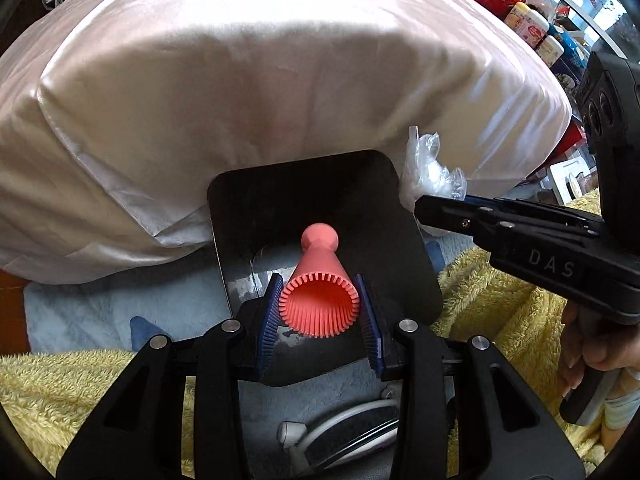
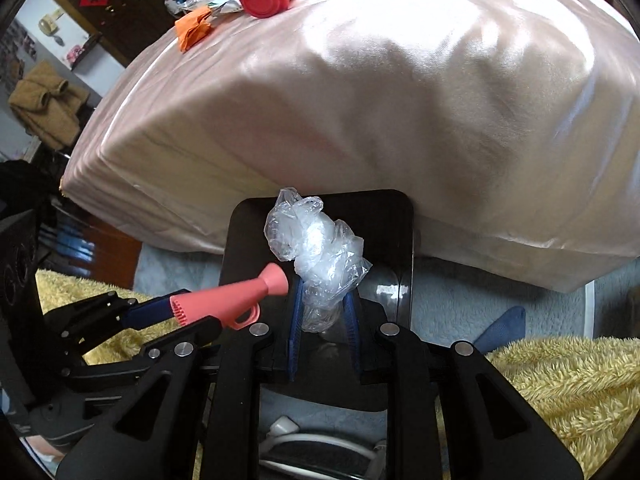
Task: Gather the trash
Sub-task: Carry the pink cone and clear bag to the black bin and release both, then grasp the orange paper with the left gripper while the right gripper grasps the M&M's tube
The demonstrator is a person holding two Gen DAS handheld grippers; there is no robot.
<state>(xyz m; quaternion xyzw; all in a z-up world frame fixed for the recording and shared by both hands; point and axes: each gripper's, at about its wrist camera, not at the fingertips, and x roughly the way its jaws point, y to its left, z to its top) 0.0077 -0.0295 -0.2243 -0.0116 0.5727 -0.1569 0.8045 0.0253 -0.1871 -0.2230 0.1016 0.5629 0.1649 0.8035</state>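
My left gripper (image 1: 319, 312) is clamped on a pink cone (image 1: 318, 280), and my right gripper (image 2: 323, 320) pinches a crumpled plastic bag (image 2: 316, 248). Both hang tilted down over a black bin (image 1: 304, 184) beside the satin-covered bed (image 2: 360, 80), above yellow fleece (image 2: 560, 380).

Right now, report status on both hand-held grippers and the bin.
Left hand-held gripper clamped on pink cone. Right hand-held gripper holding crumpled plastic bag. Both over black bin. Nothing in the way.
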